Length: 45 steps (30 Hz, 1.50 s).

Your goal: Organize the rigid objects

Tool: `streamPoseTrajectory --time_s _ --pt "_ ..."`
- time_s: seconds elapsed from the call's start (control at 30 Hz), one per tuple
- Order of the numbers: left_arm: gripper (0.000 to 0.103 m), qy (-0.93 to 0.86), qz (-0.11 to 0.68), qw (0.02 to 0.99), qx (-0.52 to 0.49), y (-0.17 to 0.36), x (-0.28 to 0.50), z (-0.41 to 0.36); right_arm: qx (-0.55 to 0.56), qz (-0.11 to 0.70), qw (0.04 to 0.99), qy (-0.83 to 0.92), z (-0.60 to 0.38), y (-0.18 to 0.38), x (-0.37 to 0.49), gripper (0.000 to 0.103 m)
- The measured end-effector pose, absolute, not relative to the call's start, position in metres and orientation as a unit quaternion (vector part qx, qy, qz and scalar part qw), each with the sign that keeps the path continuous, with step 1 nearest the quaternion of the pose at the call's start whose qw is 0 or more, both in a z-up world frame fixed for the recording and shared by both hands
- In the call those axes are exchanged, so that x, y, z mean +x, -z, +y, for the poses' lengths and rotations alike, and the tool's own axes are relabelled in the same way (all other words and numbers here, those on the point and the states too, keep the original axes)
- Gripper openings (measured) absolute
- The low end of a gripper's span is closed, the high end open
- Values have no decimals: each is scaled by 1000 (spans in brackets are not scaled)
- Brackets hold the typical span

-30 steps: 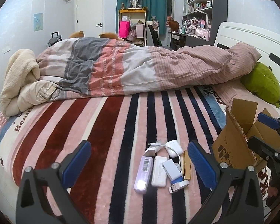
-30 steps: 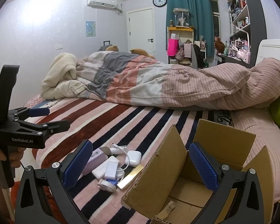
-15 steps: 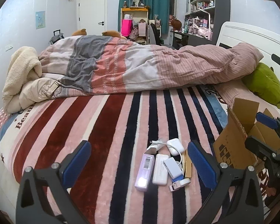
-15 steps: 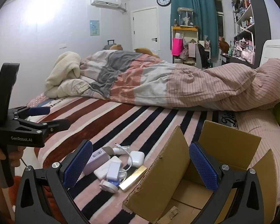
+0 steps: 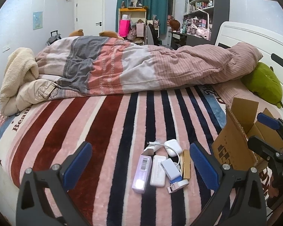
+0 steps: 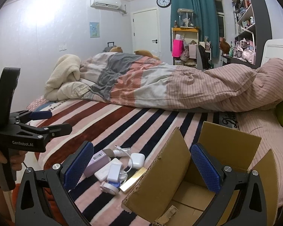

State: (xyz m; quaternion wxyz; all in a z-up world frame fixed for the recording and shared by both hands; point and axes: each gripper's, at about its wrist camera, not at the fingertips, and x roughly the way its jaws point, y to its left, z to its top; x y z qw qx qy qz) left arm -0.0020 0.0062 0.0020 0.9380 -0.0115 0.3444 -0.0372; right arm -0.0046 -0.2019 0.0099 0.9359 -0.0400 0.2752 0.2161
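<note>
A small pile of rigid items lies on the striped bedspread point(image 5: 107, 131): a lilac box point(image 5: 142, 171) point(image 6: 96, 162), a white power bank point(image 5: 158, 170), a pale blue charger point(image 5: 170, 169) point(image 6: 114, 171), a white earbuds case point(image 5: 172, 146) point(image 6: 136, 160), a gold bar point(image 5: 186, 166) point(image 6: 133, 181) and a small tape roll point(image 5: 179, 185) point(image 6: 109, 187). An open cardboard box point(image 5: 235, 146) point(image 6: 188, 179) stands to their right. My left gripper point(image 5: 140, 166) is open and empty just above the pile. My right gripper point(image 6: 142, 166) is open and empty over the box's left flap.
A bunched quilt point(image 5: 141, 67) lies across the far side of the bed, with a cream blanket point(image 5: 18, 71) at its left and a green plush point(image 5: 262, 82) at the headboard. The bed's near edge runs below the pile.
Both grippers have crept slightly forward and the views have tilted a little. The pile and the box have not moved. Both grippers stay open.
</note>
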Motion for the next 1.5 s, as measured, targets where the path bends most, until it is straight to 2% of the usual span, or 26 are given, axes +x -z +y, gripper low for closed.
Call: streamPoseTrajectory --time_s 0.5,0.7,0.87,1.0,1.13,1.4,1.43,1.47,1.5 --pt "103 42 341 939 -14 0 -12 4 -35 268 940 -207 -205 -11 -22 103" --pt "103 53 330 942 -23 0 -17 27 -53 237 939 -244 -181 -18 -35 103" --pt "103 46 336 940 -32 13 -11 68 -77 251 914 -309 -127 -3 -34 83" --pt "103 60 353 933 -43 31 -2 90 -64 307 881 -354 -84 36 -18 80" --pt "102 82 357 929 -49 47 5 102 -29 376 857 -350 -62 83 9 73" --pt "102 70 344 935 -45 57 4 123 -2 454 848 -274 -44 133 53 72" --pt "102 66 344 935 -45 58 3 126 -2 460 848 -264 -42 138 59 65" --pt "102 64 348 934 -47 59 3 129 -18 461 851 -252 -39 142 61 52" --pt "102 64 354 931 -52 61 3 132 -31 457 853 -248 -36 142 61 50"
